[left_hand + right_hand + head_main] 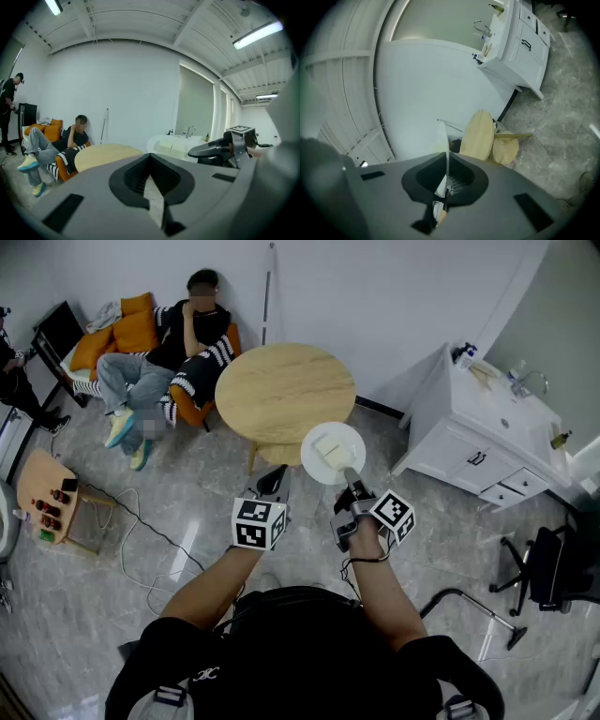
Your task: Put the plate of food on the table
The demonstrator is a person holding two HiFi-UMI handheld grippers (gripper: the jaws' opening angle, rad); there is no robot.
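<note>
At the upper left a person (pixel 173 343) sits on an orange sofa (pixel 136 331) against the white wall. My left gripper (pixel 273 484) is clenched on nothing above the grey tiled floor (pixel 84 615). The round wooden table (pixel 281 390) fills the upper centre. My right gripper (pixel 349 475) grasps the white plate (pixel 310 463) of pale food (pixel 332 452) by its rim, at the table's near edge. A white sink cabinet (pixel 469 446) stands at the right.
</note>
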